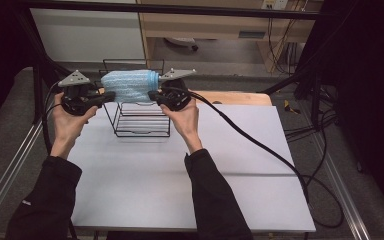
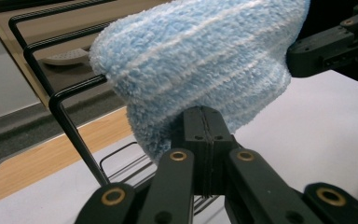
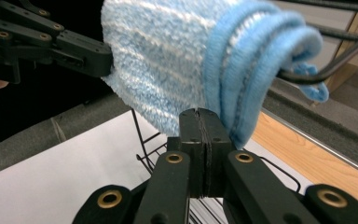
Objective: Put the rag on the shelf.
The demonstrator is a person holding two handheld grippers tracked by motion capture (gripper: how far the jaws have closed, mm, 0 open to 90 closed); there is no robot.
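The fingers of the left gripper (image 2: 204, 122) are pressed flat together, pad against pad, with the lower edge of one fluffy blue towel (image 2: 200, 60) touching their tips; whether a pinch of the cloth is caught between them cannot be told. The fingers of the right gripper (image 3: 200, 123) are likewise closed tight against each other, right under the towel's folded, bound edge, and again the frames do not settle whether any fabric is nipped.

In the high view there are two grippers, one in each of the person's two hands. The left gripper (image 1: 106, 96) sits left of centre in the upper half of the frame, the right gripper (image 1: 153, 95) just right of it, and each carries one grey three-cornered plate on top. Between them, in the upper middle of the frame, is the single towel (image 1: 129, 86), light blue with paler stripes, hanging over the top bar of one black wire rack (image 1: 142, 125). The rack stands on the far part of one white table top (image 1: 180, 185), with a strip of wooden edge (image 1: 240, 97) showing behind it.

Two dark sleeves enter from the bottom edge. One thick black cable (image 1: 260, 145) trails from the right gripper down toward the lower right of the frame.
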